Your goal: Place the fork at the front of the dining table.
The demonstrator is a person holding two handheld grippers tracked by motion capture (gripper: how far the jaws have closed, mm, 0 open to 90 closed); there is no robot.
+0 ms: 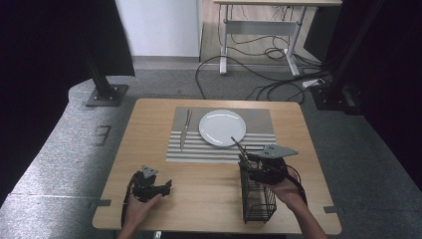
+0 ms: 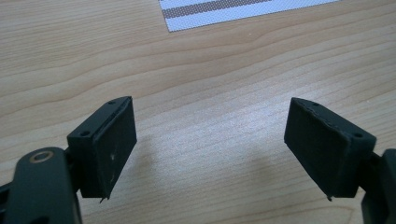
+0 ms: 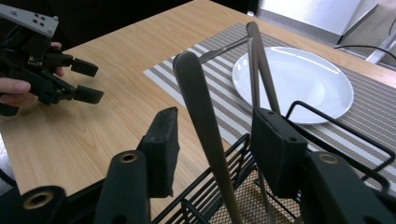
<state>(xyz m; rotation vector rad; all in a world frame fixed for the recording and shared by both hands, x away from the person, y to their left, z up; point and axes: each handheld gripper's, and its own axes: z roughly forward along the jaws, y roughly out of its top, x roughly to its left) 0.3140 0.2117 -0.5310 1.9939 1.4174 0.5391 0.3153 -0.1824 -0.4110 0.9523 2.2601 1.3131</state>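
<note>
A black wire cutlery basket (image 1: 259, 199) stands at the table's front right. Two metal utensil handles rise from it: a broad grey handle (image 3: 196, 93) and a thin handle (image 3: 259, 56) behind it, whose tip (image 1: 235, 143) leans toward the plate. My right gripper (image 1: 244, 159) hovers at the basket's far end, open, its jaws on either side of the broad handle with a gap on both sides (image 3: 215, 116). My left gripper (image 1: 168, 186) rests low over bare wood at the front left, wide open with nothing between its jaws (image 2: 210, 135).
A striped placemat (image 1: 259, 134) lies mid-table with a white plate (image 1: 222, 127) on it and a knife (image 1: 184, 129) along the plate's left. The left gripper (image 3: 86, 81) appears far off in the right gripper view. Bare wood (image 1: 209, 179) separates the two grippers.
</note>
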